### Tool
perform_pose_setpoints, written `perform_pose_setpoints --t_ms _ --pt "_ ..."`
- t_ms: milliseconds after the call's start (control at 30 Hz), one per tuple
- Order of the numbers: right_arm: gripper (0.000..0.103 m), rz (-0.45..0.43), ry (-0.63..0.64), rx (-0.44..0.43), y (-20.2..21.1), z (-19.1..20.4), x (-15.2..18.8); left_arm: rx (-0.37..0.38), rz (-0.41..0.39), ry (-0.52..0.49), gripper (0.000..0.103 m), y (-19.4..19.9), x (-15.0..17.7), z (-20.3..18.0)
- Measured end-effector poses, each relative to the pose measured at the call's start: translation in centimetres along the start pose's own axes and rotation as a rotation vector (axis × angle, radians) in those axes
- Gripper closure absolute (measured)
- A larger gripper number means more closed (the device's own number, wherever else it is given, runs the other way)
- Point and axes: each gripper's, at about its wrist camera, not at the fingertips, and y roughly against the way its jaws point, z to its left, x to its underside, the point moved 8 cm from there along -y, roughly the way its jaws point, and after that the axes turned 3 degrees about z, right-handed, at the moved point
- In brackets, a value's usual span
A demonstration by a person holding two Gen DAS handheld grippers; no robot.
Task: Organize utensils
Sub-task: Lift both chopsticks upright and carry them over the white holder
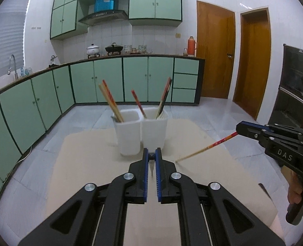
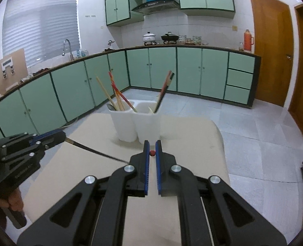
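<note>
In the left wrist view the left gripper sits at lower centre, its blue-lined fingers drawn narrow and clamped on the dark chopstick, whose butt end shows between the pads and whose thin tip slants down between the fingers. The right wrist view shows the same chopstick from the side, a dark rod running from that gripper at the left edge down toward frame centre, clear of the table.

In the right wrist view the right gripper is likewise pinched narrow at lower centre, with the round red end of the red chopstick caught between its pads. In the left view this chopstick sticks out of the right gripper at the right edge and slants down-left, red near the jaws and pale wood at the tip, which hangs just above the table.

A person's hand grips the right tool's handle at the lower right of the left view.

Beyond both grippers, at frame centre, the white two-compartment utensil holder stands upright on the beige table. More chopsticks lean in its compartments. Behind, green cabinets line the kitchen, and wooden doors fill the upper right.
</note>
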Motion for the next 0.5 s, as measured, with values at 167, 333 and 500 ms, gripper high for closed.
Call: perform_pose_setpoints --t_ms 167,333,500 --pt "0.098 -0.007 -0.007 -0.058 0.3 0.3 -3.0 0.013 -0.018 0.006 0.097 0.2 -1.9 0.4" --pt "0.098 -0.010 0.018 -0.090 0.7 0.7 -5.2 0.032 -0.028 0.018 0.097 0.7 -3.0 0.9" --pt "0.098 -0.013 0.042 -0.108 1.1 1.1 -6.6 0.042 -0.044 0.019 0.097 1.6 -4.0 1.4"
